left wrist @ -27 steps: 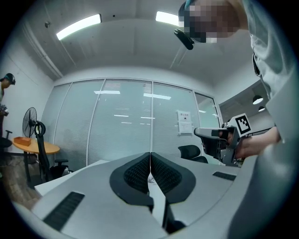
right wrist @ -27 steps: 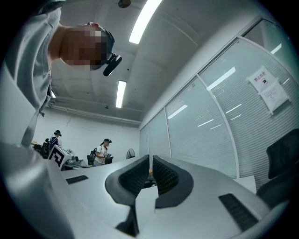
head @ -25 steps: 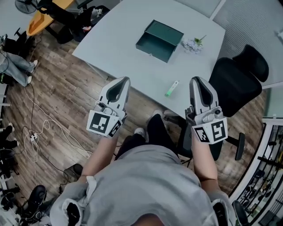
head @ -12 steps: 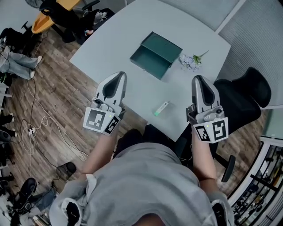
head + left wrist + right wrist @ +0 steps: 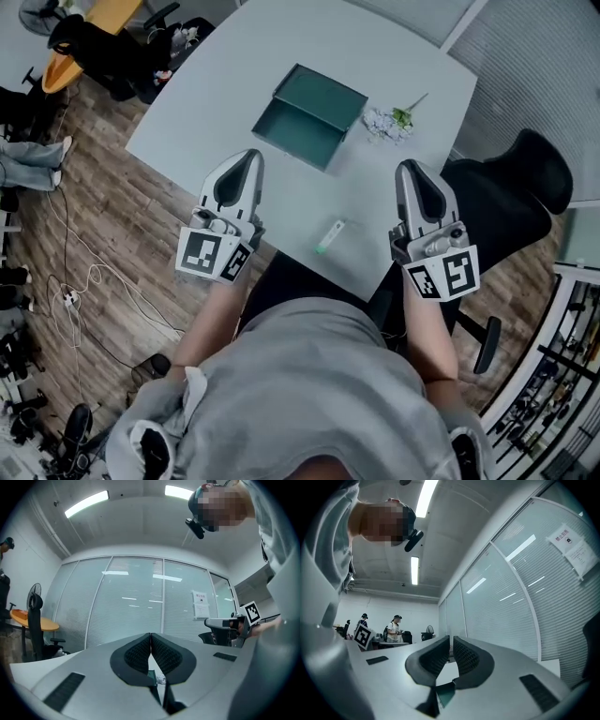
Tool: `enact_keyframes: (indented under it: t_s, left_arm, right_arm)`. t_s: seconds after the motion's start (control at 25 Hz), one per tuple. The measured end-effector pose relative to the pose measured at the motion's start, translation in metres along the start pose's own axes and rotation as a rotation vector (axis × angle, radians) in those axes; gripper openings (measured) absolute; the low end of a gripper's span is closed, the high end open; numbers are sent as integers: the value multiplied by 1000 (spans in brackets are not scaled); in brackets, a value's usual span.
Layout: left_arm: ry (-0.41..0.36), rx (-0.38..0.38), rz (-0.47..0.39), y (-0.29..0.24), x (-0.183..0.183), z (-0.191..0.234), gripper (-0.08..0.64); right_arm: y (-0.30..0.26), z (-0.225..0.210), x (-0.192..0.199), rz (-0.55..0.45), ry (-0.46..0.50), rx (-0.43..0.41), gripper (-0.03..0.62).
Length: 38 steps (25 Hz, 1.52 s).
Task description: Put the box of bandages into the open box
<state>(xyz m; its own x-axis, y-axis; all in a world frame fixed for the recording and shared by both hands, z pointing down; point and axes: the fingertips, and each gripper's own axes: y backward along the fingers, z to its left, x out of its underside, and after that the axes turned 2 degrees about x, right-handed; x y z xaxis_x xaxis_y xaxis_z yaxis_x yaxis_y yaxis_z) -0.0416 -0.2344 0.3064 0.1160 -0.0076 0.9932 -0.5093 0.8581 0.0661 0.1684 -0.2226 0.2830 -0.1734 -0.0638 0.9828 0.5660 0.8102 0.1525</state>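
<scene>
Lower left, the left gripper (image 5: 246,161) has its jaws together on nothing; lower right, the right gripper (image 5: 407,171) likewise. At centre the box of bandages (image 5: 329,235) lies near the table (image 5: 281,47) edge. A shut-jawed nudge would probably knock it off, short of the open box (image 5: 309,117) at upper centre.

The table (image 5: 281,47) is finished smooth and matt. The floor (image 5: 112,216) is laid in grained wood planks. The open box (image 5: 309,117) is finished in matt green. The left gripper (image 5: 247,157) and right gripper (image 5: 406,169) are shelled in matt grey plastic, with ribbed black pads (image 5: 136,656).
</scene>
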Motion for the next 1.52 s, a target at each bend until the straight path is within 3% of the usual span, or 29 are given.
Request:
enact_keyframes:
  t_s: [0.32,0.64,1.04,1.08,1.16,1.2,1.52]
  left_arm:
    - [7,84,59,-27,20,14,20]
    - [44,145,110,-39,49,19,20]
    - [70,217,139,-49,71,13,20]
    - [70,222,142,-49,72,12,20]
    - [71,233,150,-47,76,9,20]
    - [72,237,153,-47,77,8,20]
    - [64,234,165,-43,87,8,20]
  right_arm:
    - [-17,-16,56,153,-70,83,52]
    - [-11,9,158,396,-155,102,52]
    - [35,36,273,684,-204,225,58]
    - [41,37,283,705,-225,237,71]
    - [53,40,300,747,-267,271,173]
    - [59,40,307,766,-282,289,189]
    - [75,45,356,874,-503,414,229]
